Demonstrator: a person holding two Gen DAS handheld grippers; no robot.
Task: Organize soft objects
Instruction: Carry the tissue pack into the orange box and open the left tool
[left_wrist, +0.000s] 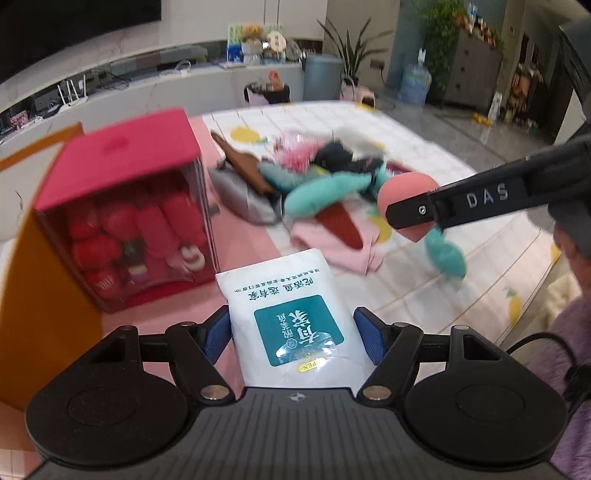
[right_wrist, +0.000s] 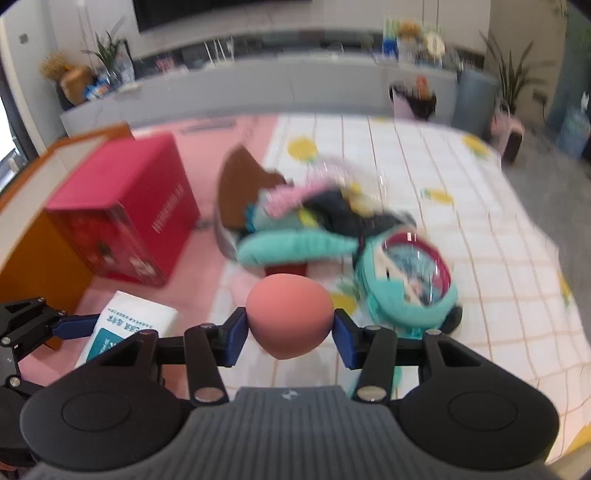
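My left gripper (left_wrist: 291, 330) is shut on a white tissue pack (left_wrist: 291, 317) with a teal label, held above the pink cloth; the pack also shows in the right wrist view (right_wrist: 129, 321). My right gripper (right_wrist: 290, 330) is shut on a pink egg-shaped sponge (right_wrist: 290, 319), held above the table; in the left wrist view the sponge (left_wrist: 404, 192) sits in the black fingers at the right. A pile of soft objects (left_wrist: 317, 177) lies mid-table: teal plush pieces, pink fluffy item, dark cloth, brown piece. A teal pouch (right_wrist: 410, 280) with a clear window lies right of the pile.
A red box (left_wrist: 122, 210) with a clear front, holding red plush items, stands at left on the pink cloth. An orange box (left_wrist: 40, 295) stands beside it. A folded pink cloth (left_wrist: 332, 243) lies near the pile. The person's purple sleeve (left_wrist: 572, 369) is at right.
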